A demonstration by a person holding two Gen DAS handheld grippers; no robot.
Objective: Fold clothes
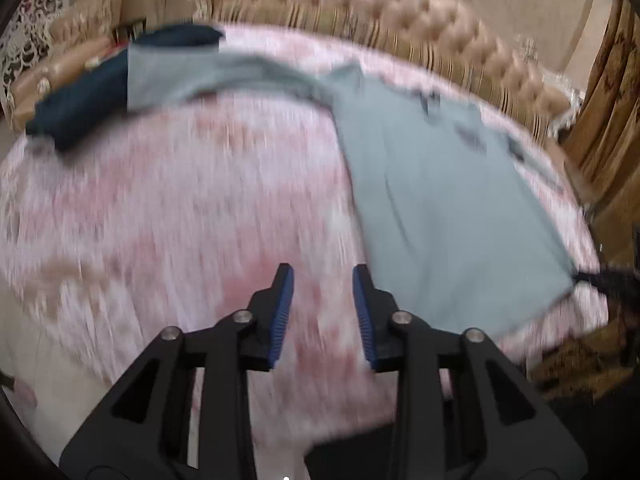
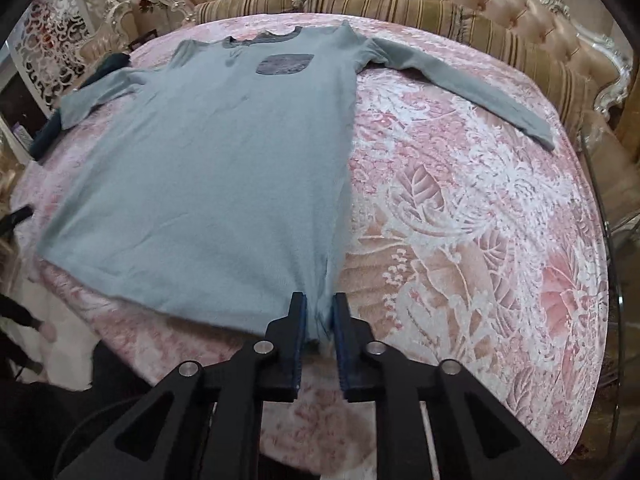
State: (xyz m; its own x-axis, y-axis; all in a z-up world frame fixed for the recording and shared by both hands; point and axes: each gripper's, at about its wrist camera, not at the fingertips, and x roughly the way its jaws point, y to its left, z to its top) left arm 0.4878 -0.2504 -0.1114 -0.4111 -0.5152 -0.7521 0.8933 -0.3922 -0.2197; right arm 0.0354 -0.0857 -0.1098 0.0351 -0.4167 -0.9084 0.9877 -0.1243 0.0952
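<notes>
Grey long-sleeved shirt (image 2: 200,168) lies flat, face up, on the pink floral bedspread (image 2: 460,220), collar toward the headboard. Right gripper (image 2: 320,312) clamps the shirt's near hem corner. Left gripper (image 1: 323,280), jaws wide and empty, hovers over bedspread beside the shirt's hem; view blurred.

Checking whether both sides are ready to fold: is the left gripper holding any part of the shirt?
No; the left gripper is open over bare bedspread, beside the shirt.
</notes>
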